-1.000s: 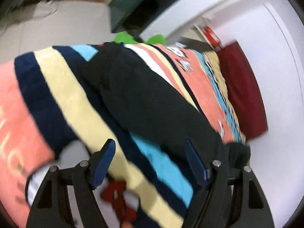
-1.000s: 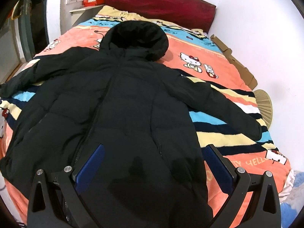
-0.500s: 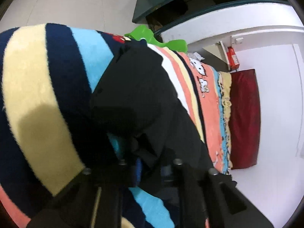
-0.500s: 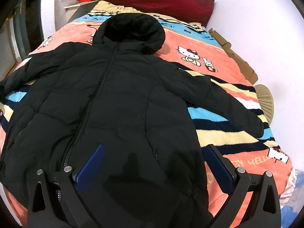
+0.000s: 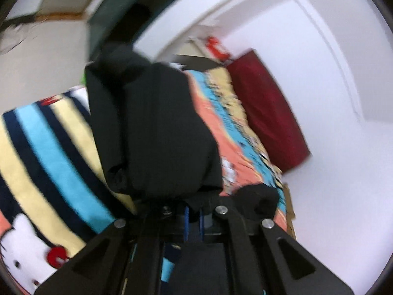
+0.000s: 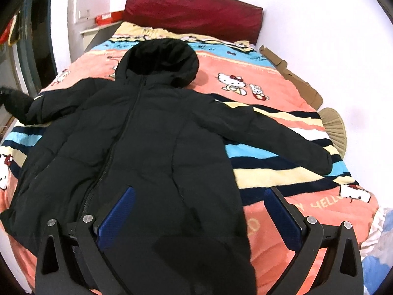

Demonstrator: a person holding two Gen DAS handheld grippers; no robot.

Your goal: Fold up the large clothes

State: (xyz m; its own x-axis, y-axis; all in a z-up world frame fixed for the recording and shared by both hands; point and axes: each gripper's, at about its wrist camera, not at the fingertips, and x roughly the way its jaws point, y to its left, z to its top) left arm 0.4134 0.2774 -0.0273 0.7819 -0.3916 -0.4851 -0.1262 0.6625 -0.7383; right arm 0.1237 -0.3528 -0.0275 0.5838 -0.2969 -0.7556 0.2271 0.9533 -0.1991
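A black hooded puffer jacket [image 6: 152, 147] lies face up and spread on a striped cartoon-print blanket [image 6: 270, 93], hood toward the headboard. My right gripper [image 6: 199, 209] is open and empty, hovering over the jacket's lower hem. My left gripper [image 5: 194, 217] is shut on the jacket's left sleeve [image 5: 152, 127] and holds it lifted off the blanket. In the right wrist view that sleeve [image 6: 24, 103] is raised at the bed's left edge. The jacket's right sleeve [image 6: 282, 135] lies stretched out flat.
A dark red headboard [image 6: 194, 14] stands against the white wall. Cardboard pieces [image 6: 289, 73] and a straw fan [image 6: 335, 127] lie along the bed's right edge. A shelf with a red box [image 6: 108, 17] is at the back left. The floor [image 5: 36, 49] lies left of the bed.
My left gripper closed on the left sleeve and lifted it off the blanket. My right gripper stayed open over the hem, with its view shifting only slightly.
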